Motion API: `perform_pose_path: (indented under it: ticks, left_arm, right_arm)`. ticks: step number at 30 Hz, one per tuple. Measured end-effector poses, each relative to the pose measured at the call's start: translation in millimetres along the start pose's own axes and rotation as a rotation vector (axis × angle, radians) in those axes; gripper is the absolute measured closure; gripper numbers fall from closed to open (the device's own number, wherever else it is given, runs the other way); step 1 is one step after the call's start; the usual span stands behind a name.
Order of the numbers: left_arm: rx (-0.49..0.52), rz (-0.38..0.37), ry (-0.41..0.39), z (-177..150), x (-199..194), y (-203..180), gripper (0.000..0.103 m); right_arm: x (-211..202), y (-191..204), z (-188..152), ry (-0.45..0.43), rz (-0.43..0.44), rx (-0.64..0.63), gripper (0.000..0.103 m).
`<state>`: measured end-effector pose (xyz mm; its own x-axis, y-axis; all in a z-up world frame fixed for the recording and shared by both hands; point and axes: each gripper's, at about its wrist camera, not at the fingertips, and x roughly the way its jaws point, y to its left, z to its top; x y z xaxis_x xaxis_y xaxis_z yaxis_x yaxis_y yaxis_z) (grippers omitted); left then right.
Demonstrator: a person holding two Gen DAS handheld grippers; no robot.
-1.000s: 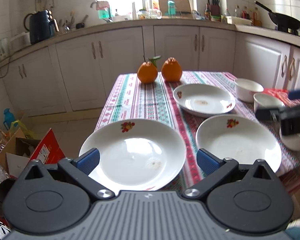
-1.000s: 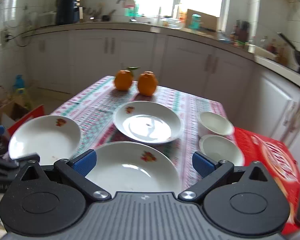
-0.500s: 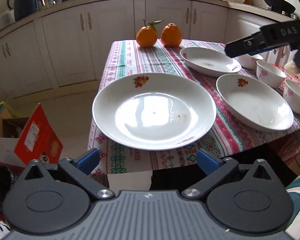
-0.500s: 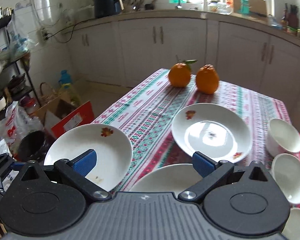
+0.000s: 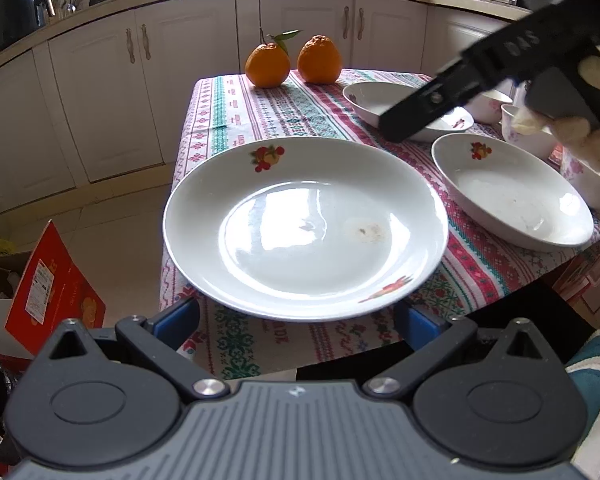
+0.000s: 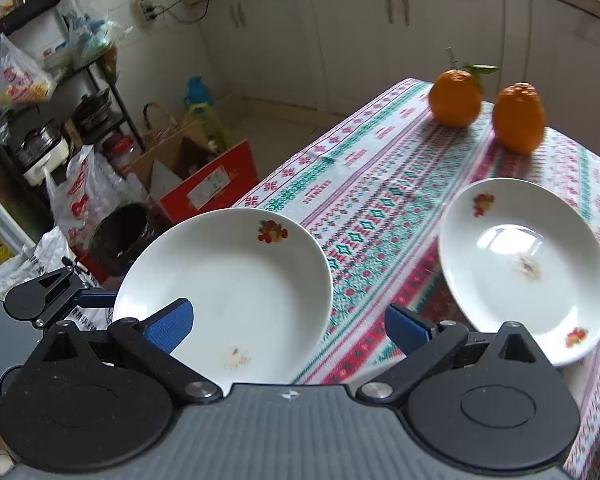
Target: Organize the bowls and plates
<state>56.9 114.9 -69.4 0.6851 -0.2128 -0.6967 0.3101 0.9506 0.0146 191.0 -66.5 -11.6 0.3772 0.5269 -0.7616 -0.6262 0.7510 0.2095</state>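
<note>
1. Looks like the very start of the stacking job: nothing's stacked yet. The big white ceramic plate with the fruit print (image 5: 306, 228) sits at the near corner of the red-and-green patterned tablecloth (image 5: 236, 116), its edge overhanging the table a bit.
2. The left gripper (image 5: 296, 320) is wide open and holding nothing. Its blue pads sit just below and either side of that plate's near rim, not touching as far as I can tell.
3. The right gripper (image 6: 288, 322) is also wide open and empty, hovering above the same plate (image 6: 224, 296), with a second white fruit-print plate (image 6: 524, 264) off to its right.
4. My guess at the next move: slide one jaw under the overhanging rim, pinch, then lift it level onto another plate.
5. The small white floral bowls (image 5: 528, 136) wait at the far right.
</note>
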Motion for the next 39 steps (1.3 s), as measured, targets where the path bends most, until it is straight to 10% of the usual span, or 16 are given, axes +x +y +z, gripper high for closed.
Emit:
perform_pose_path:
  ticks: [12,27,39]
  left_arm:
    - [0.031,-0.045,-0.005,3,2,5,0.001]
    - [0.048,-0.071,0.006,7,2,7,0.001]
    - [0.064,-0.087,0.036,12,8,8,0.001]
  right_arm:
    - [55,-12,38,0.179,0.108,-0.08,0.003]
    - [89,-17,54,0.263,0.214,-0.105,0.03]
    - [96,-32,62,0.289,0.336,-0.053,0.031]
